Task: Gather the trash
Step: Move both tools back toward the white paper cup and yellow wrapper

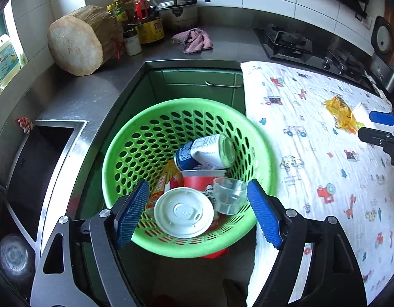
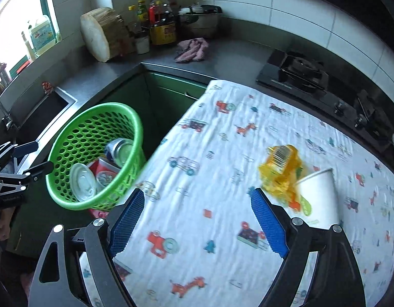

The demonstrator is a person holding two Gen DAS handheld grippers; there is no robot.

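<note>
A green perforated basket (image 1: 135, 138) stands below the counter edge and holds a blue-and-white can (image 1: 207, 151), a red cup (image 1: 199, 179), a white lid (image 1: 184, 212) and a clear plastic cup (image 1: 230, 194). My left gripper (image 1: 197, 212) is open and empty right above it. In the right wrist view the basket (image 2: 77, 138) is at the left. My right gripper (image 2: 197, 222) is open and empty over the printed cloth (image 2: 222, 179). A yellow crumpled wrapper (image 2: 281, 174) and a white paper cup (image 2: 319, 199) lie on the cloth just right of it. My right gripper also shows in the left wrist view (image 1: 381, 125).
A sink (image 1: 38, 168) is at the left. A wooden chopping block (image 1: 79, 41), bottles (image 1: 146, 18), a pot (image 1: 179, 10) and a pink rag (image 1: 194, 39) stand at the back. A gas stove (image 1: 291, 43) lies behind the cloth.
</note>
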